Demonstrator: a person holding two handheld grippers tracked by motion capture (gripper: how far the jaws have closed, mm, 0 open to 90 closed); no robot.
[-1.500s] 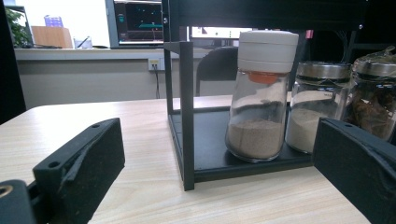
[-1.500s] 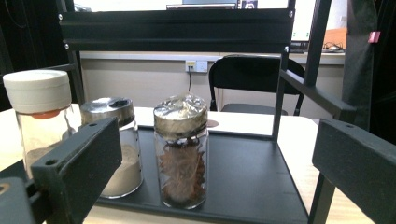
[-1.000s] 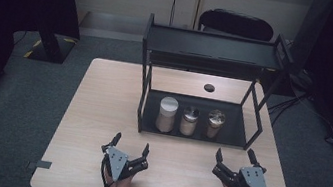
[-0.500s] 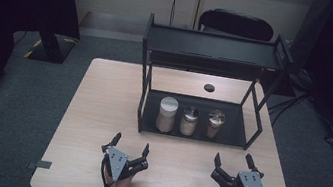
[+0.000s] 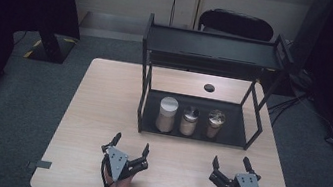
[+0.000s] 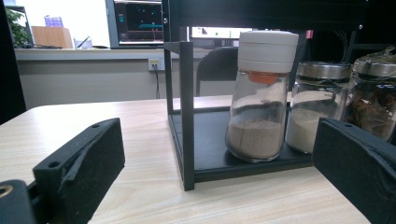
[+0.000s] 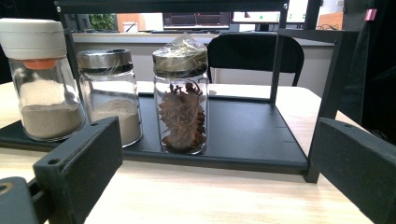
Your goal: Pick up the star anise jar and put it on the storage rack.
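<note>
A black two-level rack [image 5: 211, 52] stands on the far half of the wooden table [image 5: 101, 108]. Three glass jars sit in a row on its lower shelf: a white-lidded jar [image 5: 167, 115] [image 6: 260, 93] [image 7: 41, 74] of tan powder, a metal-lidded jar [image 5: 189, 121] [image 6: 314, 105] [image 7: 109, 93] of pale powder, and a jar of star anise [image 5: 215, 123] [image 7: 182, 95] under a clear wrap. My left gripper [image 5: 131, 148] rests open near the front edge, left of centre. My right gripper [image 5: 232, 163] rests open at the front right. Both hold nothing and stay short of the rack.
A small black round object [image 5: 209, 87] lies on the table behind the rack. A black chair [image 5: 238, 24] stands beyond the table. The rack's front posts [image 6: 187, 112] [image 7: 329, 93] frame the lower shelf. Bare tabletop stretches left of the rack.
The right gripper has shifted slightly back toward the front edge and turned a little. The left gripper and the jars have not moved.
</note>
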